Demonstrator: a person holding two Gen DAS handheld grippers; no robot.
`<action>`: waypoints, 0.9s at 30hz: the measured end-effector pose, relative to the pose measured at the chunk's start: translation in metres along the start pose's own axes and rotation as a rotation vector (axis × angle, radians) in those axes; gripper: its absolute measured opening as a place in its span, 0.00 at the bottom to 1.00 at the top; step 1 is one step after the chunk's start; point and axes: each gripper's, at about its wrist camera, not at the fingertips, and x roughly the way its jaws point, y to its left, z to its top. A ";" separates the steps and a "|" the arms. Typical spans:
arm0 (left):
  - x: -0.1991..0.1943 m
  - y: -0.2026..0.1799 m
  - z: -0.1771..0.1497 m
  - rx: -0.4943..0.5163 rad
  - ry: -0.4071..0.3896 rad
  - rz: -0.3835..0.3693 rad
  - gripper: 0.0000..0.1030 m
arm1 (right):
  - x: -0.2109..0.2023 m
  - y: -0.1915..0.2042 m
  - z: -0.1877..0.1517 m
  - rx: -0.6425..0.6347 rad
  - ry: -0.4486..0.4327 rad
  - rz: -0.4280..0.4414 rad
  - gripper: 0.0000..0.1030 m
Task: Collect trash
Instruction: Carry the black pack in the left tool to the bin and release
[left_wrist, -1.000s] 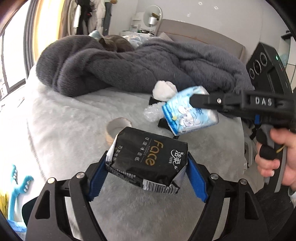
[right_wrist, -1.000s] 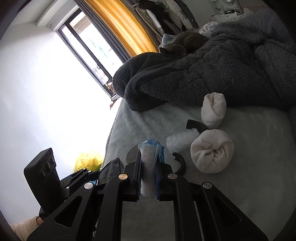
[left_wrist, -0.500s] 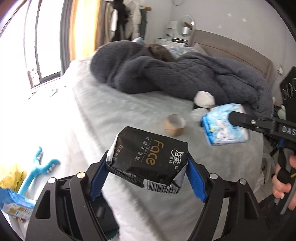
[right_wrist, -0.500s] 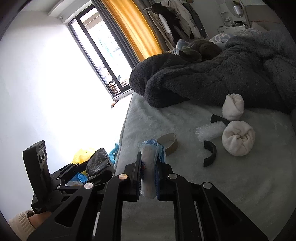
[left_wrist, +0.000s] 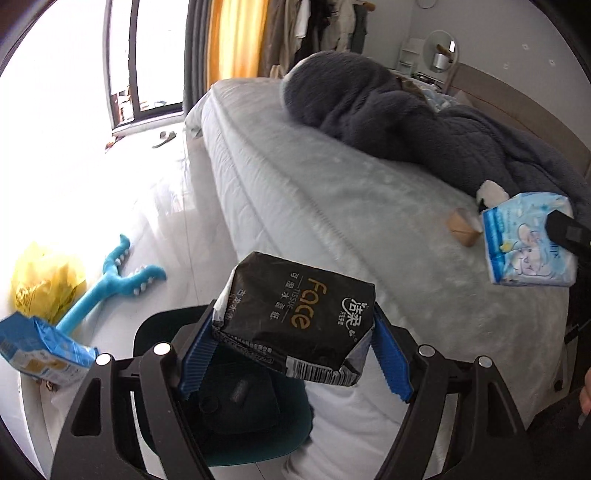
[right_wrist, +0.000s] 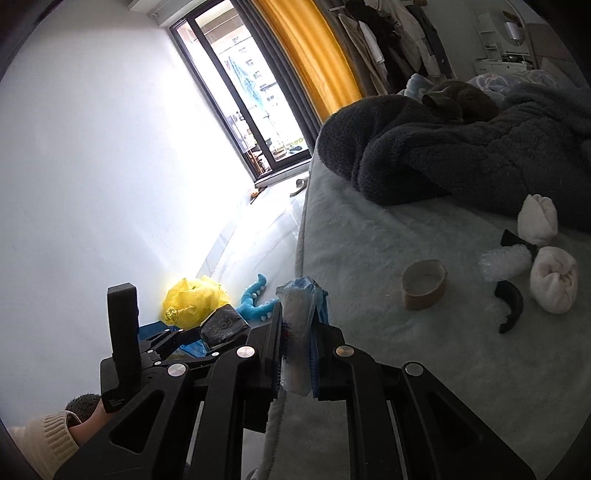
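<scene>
Currently a black tissue pack (left_wrist: 295, 317) is clamped between the blue pads of the left gripper (left_wrist: 295, 354), held above a dark bin (left_wrist: 236, 402) on the floor beside the bed (left_wrist: 332, 192). A blue tissue pack (right_wrist: 301, 339) is pinched edge-on by the right gripper (right_wrist: 299, 354), over the bed's edge. The carrying step appears to be in hand (both packs aloft); next, each must be brought over the bin and released. The bin's opening is largely hidden behind the left gripper, so its contents cannot be made out.

Glossy plastic tissue pack (left_wrist: 295, 317) (crinkled); fluffy blanket (left_wrist: 406, 122); plush bedcover (left_wrist: 332, 192).
</scene>
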 end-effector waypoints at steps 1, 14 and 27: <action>0.001 0.006 -0.002 -0.014 0.008 0.002 0.77 | 0.004 0.005 0.000 -0.008 0.005 0.004 0.12; 0.024 0.072 -0.037 -0.118 0.152 0.061 0.77 | 0.057 0.041 -0.006 -0.055 0.080 0.052 0.12; 0.049 0.119 -0.071 -0.194 0.305 0.058 0.77 | 0.118 0.085 -0.027 -0.105 0.215 0.107 0.12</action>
